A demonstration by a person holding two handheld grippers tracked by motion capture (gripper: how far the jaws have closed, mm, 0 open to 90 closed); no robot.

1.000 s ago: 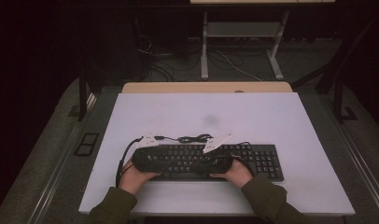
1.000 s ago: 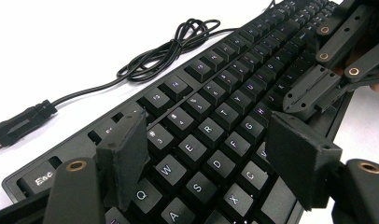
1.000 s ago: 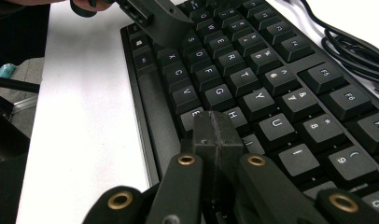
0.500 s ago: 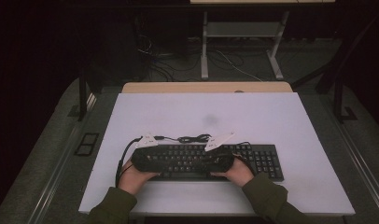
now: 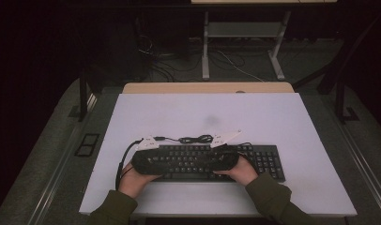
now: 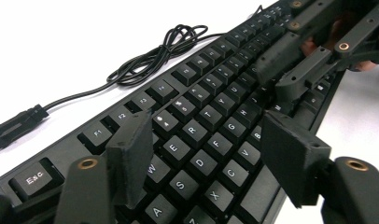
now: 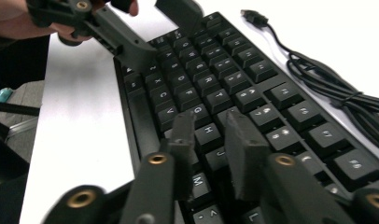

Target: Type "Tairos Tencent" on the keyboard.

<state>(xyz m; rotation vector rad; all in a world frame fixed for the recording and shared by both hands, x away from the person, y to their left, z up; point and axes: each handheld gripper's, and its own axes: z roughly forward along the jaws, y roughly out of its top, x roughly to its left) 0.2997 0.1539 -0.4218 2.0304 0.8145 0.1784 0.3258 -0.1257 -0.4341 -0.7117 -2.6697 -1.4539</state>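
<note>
Lower centre of high view: keyboard [image 5: 212,161] on table [image 5: 273,122] | left gripper [image 6: 211,154] jaws wide apart, empty | right gripper [image 7: 208,140] jaws narrowly parted, empty.

Black keyboard [image 6: 211,116] with white-lettered keys, black cable [image 6: 145,60] beyond the black left gripper [image 6: 211,154]; white table [image 5: 254,117], olive sleeves [image 5: 273,199] are shown

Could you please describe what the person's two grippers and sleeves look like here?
Both the left gripper and the right gripper are matt black, with flat blocky jaws on bars pinned by brass-coloured rivets. A pale three-cornered plate tops each. The sleeves are dark olive green.
</note>
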